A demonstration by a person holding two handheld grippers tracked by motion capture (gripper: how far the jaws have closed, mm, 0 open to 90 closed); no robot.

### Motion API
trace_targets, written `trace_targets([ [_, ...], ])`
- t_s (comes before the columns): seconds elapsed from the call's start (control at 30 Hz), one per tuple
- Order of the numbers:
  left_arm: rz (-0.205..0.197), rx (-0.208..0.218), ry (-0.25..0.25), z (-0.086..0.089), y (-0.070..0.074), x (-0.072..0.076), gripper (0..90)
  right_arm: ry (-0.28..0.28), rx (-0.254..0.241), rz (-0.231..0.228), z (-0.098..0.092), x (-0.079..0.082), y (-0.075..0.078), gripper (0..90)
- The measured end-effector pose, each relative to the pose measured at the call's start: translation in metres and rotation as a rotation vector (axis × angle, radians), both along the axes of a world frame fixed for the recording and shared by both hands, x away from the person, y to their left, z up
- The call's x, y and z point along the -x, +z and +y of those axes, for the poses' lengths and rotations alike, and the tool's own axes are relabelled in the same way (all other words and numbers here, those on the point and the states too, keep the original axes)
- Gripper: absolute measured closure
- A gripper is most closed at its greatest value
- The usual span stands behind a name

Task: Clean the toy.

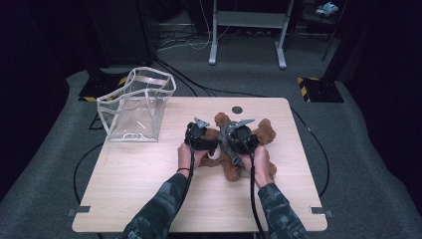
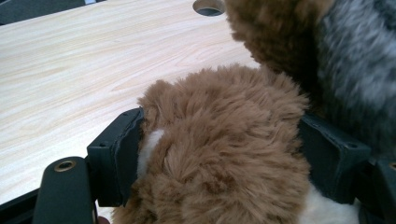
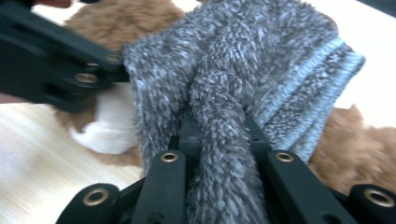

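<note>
A brown teddy bear (image 1: 263, 132) lies on the wooden table (image 1: 149, 199), right of centre. A grey fuzzy knit piece (image 1: 226, 140) is draped over its middle. My left gripper (image 1: 199, 135) is at the bear's left side. In the left gripper view my left gripper (image 2: 224, 144) is shut on a brown furry limb (image 2: 219, 177), with the fur pressed against both pads. My right gripper (image 1: 240, 137) is over the bear. In the right gripper view my right gripper (image 3: 218, 135) is shut on a bunched fold of the grey knit (image 3: 233, 70), which has a ribbed light-blue cuff (image 3: 322, 88).
A clear plastic bag (image 1: 137, 107) with white trim stands open at the table's far left corner. A small round hole (image 1: 237, 109) sits near the far edge. Beyond the table, on the carpet, are cables and a metal frame (image 1: 246, 30).
</note>
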State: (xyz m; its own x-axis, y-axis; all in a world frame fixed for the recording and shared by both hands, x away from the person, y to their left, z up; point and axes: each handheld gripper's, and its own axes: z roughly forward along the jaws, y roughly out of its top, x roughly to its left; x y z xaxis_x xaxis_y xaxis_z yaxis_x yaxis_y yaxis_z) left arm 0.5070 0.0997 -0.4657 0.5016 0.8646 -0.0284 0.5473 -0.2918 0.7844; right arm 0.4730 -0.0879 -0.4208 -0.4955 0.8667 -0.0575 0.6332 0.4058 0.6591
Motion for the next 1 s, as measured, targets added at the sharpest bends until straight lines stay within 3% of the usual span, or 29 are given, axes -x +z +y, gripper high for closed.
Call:
trace_targets([
  [0.17, -0.002, 0.010, 0.004, 0.000, -0.001, -0.001, 22.4, -0.086, 0.009, -0.021, -0.033, 0.002, 0.003, 77.0],
  [0.27, 0.000, 0.008, 0.005, 0.000, -0.001, -0.001, 22.4, -0.149, 0.004, -0.006, -0.056, 0.000, -0.001, 77.0],
  [0.37, 0.003, 0.004, 0.009, -0.001, 0.000, -0.001, 22.4, -0.148, 0.012, -0.002, -0.062, 0.000, -0.002, 76.9],
  [0.47, 0.009, 0.006, 0.009, 0.001, 0.000, -0.001, 22.4, -0.133, 0.002, -0.032, -0.051, 0.006, 0.009, 76.6],
  [0.5, 0.009, 0.006, 0.009, 0.001, 0.000, -0.001, 22.4, -0.097, -0.018, -0.050, -0.044, 0.009, 0.014, 76.6],
  [0.57, 0.010, 0.003, 0.009, 0.000, 0.000, 0.000, 22.4, -0.033, -0.059, -0.039, -0.028, 0.012, 0.017, 76.4],
  [0.67, 0.016, 0.013, 0.012, 0.000, 0.000, 0.000, 22.4, 0.040, -0.003, -0.021, -0.001, 0.014, 0.010, 76.3],
  [0.7, 0.018, 0.012, 0.008, 0.001, 0.000, 0.000, 22.5, 0.048, 0.041, -0.023, 0.006, 0.013, 0.004, 76.4],
  [0.73, 0.016, 0.007, 0.002, 0.002, 0.000, 0.000, 22.4, 0.046, 0.054, -0.023, 0.006, 0.012, 0.001, 76.6],
  [0.87, 0.009, 0.028, 0.011, 0.001, -0.001, 0.000, 22.4, -0.005, -0.020, -0.017, -0.020, 0.010, 0.000, 77.0],
  [0.9, 0.010, 0.026, 0.010, 0.001, -0.001, 0.000, 22.5, -0.040, -0.043, -0.010, -0.031, 0.011, 0.000, 77.1],
  [1.0, 0.013, 0.027, 0.010, 0.001, -0.001, -0.001, 22.5, -0.122, -0.047, -0.015, -0.059, 0.013, -0.003, 77.0],
])
